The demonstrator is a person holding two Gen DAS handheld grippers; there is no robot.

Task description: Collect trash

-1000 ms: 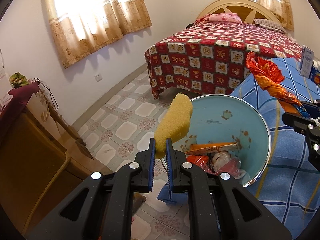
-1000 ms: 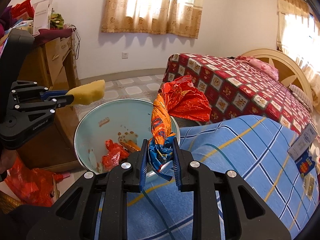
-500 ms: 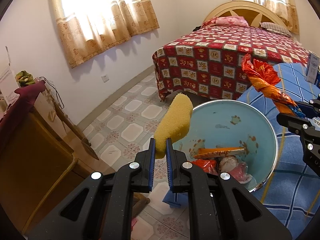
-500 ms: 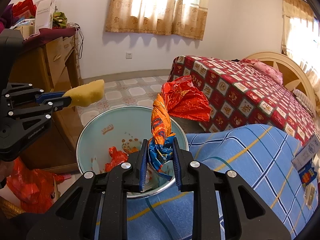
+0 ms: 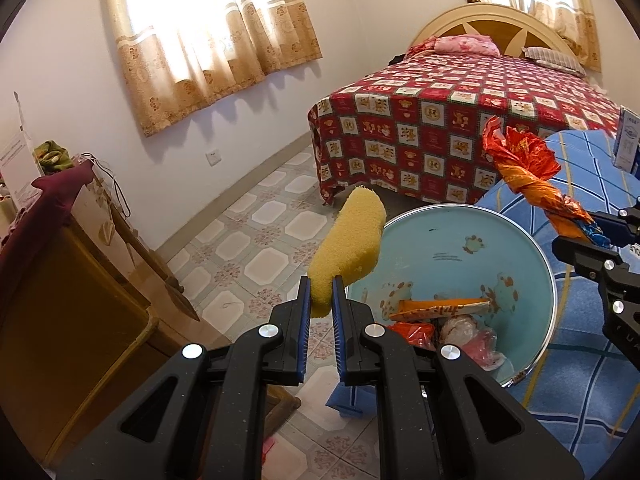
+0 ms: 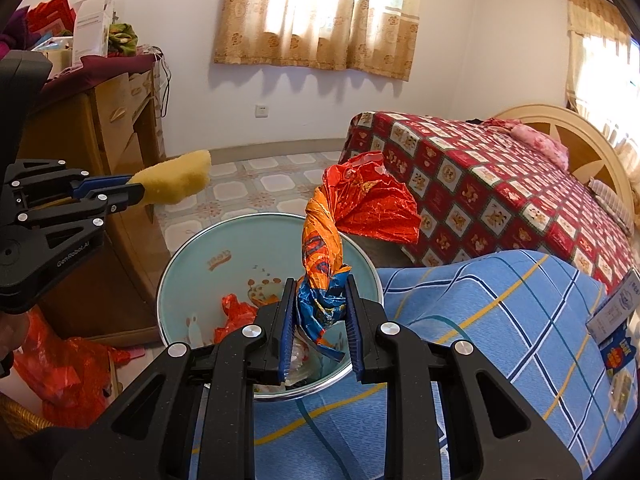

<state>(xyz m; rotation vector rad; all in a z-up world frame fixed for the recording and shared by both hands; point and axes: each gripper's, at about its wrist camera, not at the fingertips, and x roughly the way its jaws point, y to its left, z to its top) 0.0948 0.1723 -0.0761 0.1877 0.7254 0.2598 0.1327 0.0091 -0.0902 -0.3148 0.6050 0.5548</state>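
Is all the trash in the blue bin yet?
Not yet. Some wrappers already lie in the bin. The left gripper holds a yellow sponge and the right gripper a twisted snack bag, both near the bin. Both must drop in.

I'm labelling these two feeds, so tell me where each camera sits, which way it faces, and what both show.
Left wrist: on the left gripper, looking down along its fingers clamped on a yellow sponge, towards the bin, the bed and the right gripper at the frame's right edge.
Right wrist: on the right gripper, fingers clamped on a twisted snack wrapper over the bin; the left gripper shows at the frame's left.
Shared: bin, sponge, wrapper, red checked bed, blue plaid cloth, curtains.
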